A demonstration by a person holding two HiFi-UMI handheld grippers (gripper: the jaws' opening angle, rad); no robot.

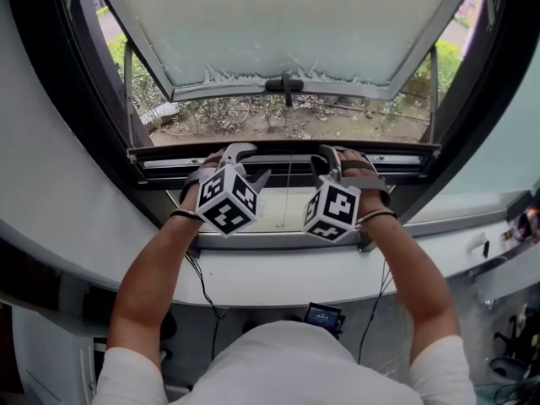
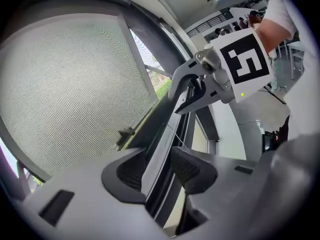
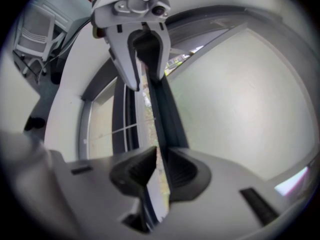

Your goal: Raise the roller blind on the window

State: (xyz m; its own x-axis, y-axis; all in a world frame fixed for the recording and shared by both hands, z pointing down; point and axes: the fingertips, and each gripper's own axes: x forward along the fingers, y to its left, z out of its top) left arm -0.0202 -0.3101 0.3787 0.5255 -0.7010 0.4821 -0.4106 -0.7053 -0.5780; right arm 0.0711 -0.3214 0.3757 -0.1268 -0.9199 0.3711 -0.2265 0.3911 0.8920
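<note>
Across the window opening, above the sill, roller blind's bottom rail (image 1: 283,159) stretched left to right, left gripper (image 1: 239,152) clamped on its left part, right gripper (image 1: 327,154) clenched on its right part, blind mesh (image 2: 65,94) spread beyond.

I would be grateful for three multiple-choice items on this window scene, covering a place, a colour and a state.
1. Where are the left gripper and the right gripper?
A. on the bar across the window
B. on a door knob
C. on a keyboard

2. What colour are the marker cubes?
A. red
B. black and white
C. blue

3. How does the window sash stand?
A. shut flat
C. swung open outward
B. taken off

Key:
1 A: each gripper view shows the bar running between the pads.
2 B: black squares on white faces.
3 C: it tilts out, with the ground visible beneath it.
</note>
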